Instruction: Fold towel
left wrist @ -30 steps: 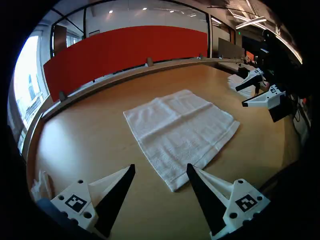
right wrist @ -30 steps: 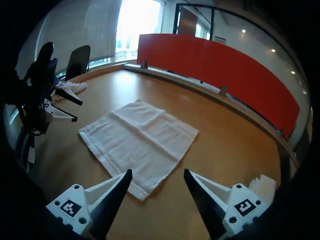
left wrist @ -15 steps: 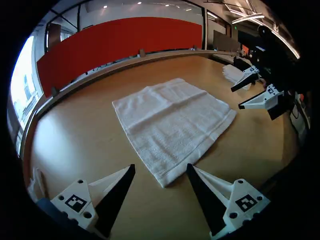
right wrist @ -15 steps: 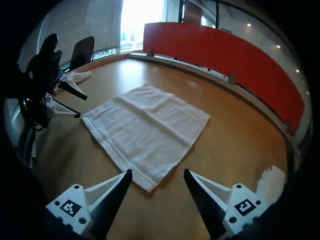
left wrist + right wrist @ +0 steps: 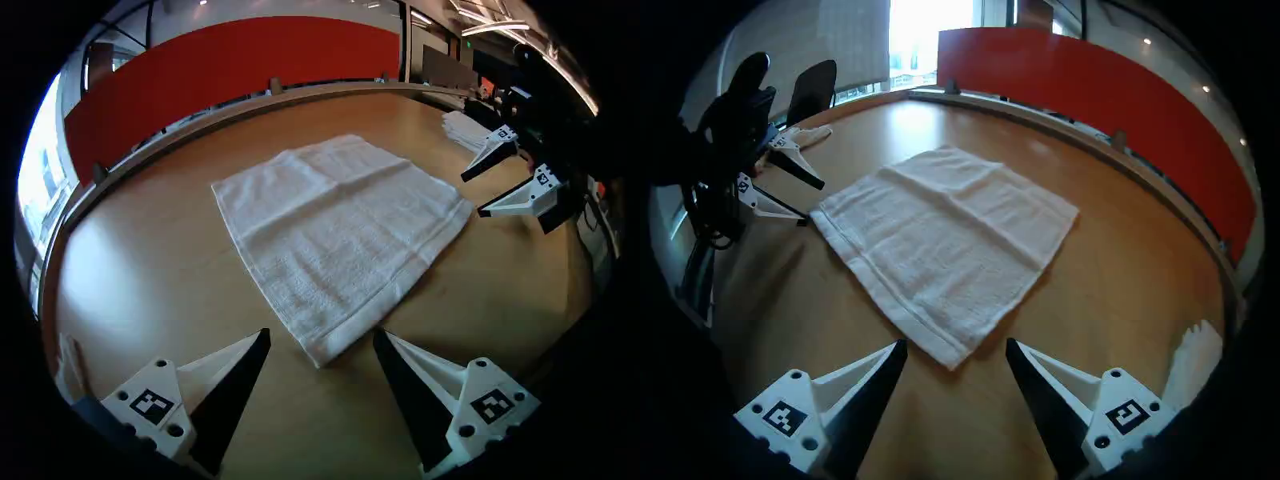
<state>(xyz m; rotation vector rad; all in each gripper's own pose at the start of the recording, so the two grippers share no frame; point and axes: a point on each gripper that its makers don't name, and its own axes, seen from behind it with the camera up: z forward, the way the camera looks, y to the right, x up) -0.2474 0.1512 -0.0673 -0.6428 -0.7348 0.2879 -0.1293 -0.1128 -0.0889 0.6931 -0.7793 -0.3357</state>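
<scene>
In the left gripper view, your left tongs [image 5: 320,336] have moved in on the towel [image 5: 336,208] over the last second. Its near corner lay well ahead of the tips; now it sits at 12 o'clock, right between the two spread fingers, with no pinch that I can make out. The towel lies flat and unfolded on the bench [image 5: 160,240], running away toward 12 and 1 o'clock. The right tongs [image 5: 472,196] hang at 3 o'clock beside the neighbouring corner, fingers apart. In the right gripper view the same advance shows: your right tongs [image 5: 956,346] stand parted with the towel's [image 5: 948,220] near corner at 12 o'clock between the tips. The left tongs [image 5: 814,203] are at 9 o'clock, tips apart, just at the next corner. You look lined up on both ends of one hemmed edge, so the approach seems nearly done; nothing is folded yet, and lowering to clamp each corner is likely next.
</scene>
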